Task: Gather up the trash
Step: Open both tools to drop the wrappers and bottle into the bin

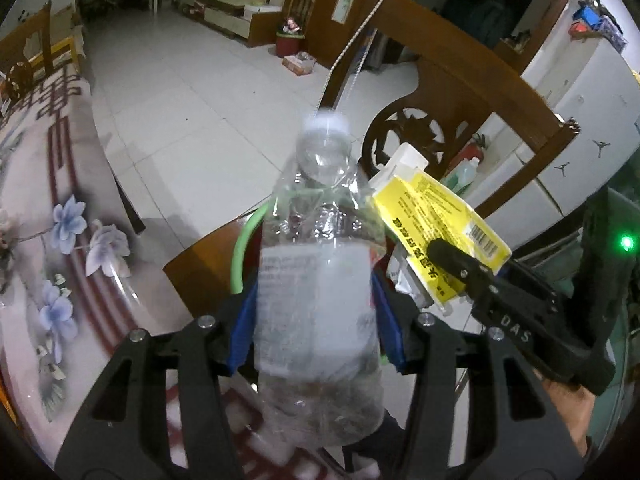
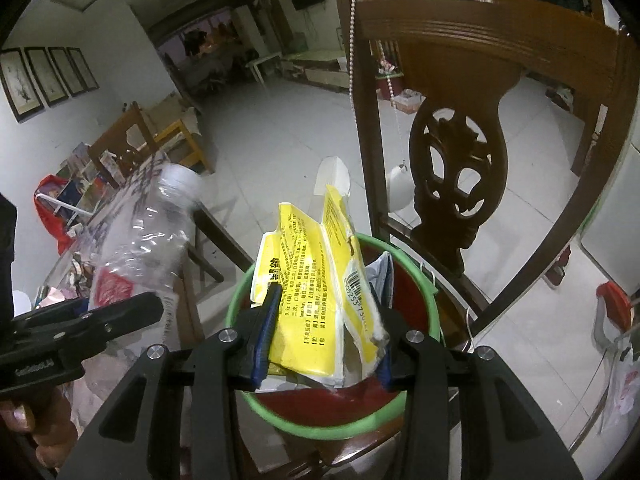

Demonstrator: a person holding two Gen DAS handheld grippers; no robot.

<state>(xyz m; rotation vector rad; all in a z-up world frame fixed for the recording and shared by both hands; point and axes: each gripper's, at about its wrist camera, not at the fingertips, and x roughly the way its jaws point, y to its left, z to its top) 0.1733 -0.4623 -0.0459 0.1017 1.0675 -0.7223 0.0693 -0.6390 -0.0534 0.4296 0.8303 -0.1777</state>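
My left gripper (image 1: 316, 320) is shut on a crumpled clear plastic bottle (image 1: 320, 264) with a white cap, held upright. My right gripper (image 2: 324, 336) is shut on a flattened yellow and white carton (image 2: 316, 280) and holds it just above a red bin with a green rim (image 2: 344, 432) that sits on a wooden chair seat. The bottle (image 2: 140, 248) and the left gripper (image 2: 80, 332) show at the left of the right wrist view. The carton (image 1: 440, 216) and the right gripper (image 1: 452, 256) show to the right of the bottle in the left wrist view, where the bin's green rim (image 1: 244, 248) peeks out behind the bottle.
The carved wooden chair back (image 2: 452, 152) rises right behind the bin, with a bead string (image 2: 352, 60) hanging on it. A table with a flowered cloth (image 1: 52, 240) is at the left. A white fridge (image 1: 580, 128) stands at the right. Tiled floor (image 1: 192, 92) lies beyond.
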